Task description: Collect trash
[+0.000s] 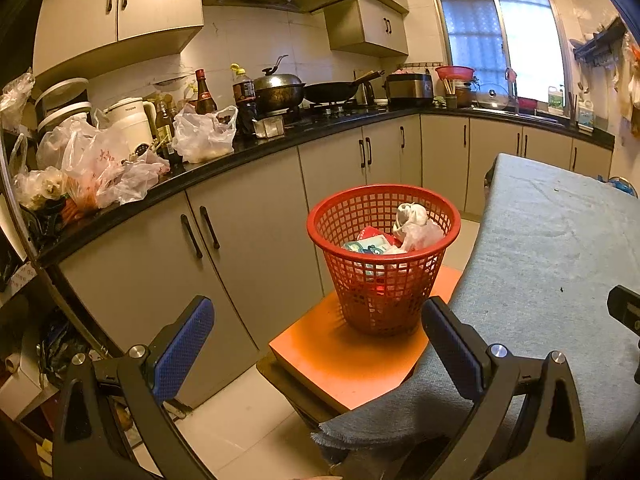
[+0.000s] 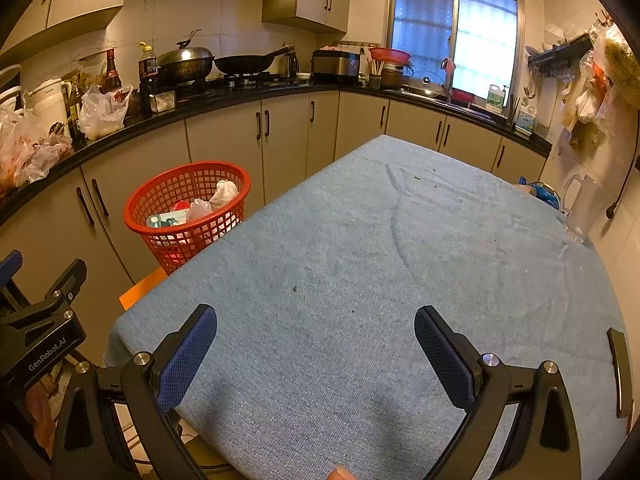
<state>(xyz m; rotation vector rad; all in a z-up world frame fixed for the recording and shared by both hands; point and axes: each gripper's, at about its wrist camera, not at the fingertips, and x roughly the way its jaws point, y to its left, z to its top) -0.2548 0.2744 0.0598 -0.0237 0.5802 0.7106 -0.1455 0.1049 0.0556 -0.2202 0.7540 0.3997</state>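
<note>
The basket stood upright on an orange stool, its open mouth up and its long axis vertical, tapering toward the base. It sat just beside the table's left edge, in front of the cabinets. Inside lay trash: a white crumpled bag toward the table side, and a pale blue packet and a red wrapper lower down.

The left gripper was held low and level, pointing forward at the basket, its jaws spread wide with nothing between them; its right finger hung over the cloth's corner. The right gripper hovered over the near end of the table, aimed along the blue cloth toward the window, jaws likewise wide and empty. The left gripper's body showed at the far left of the right view.
</note>
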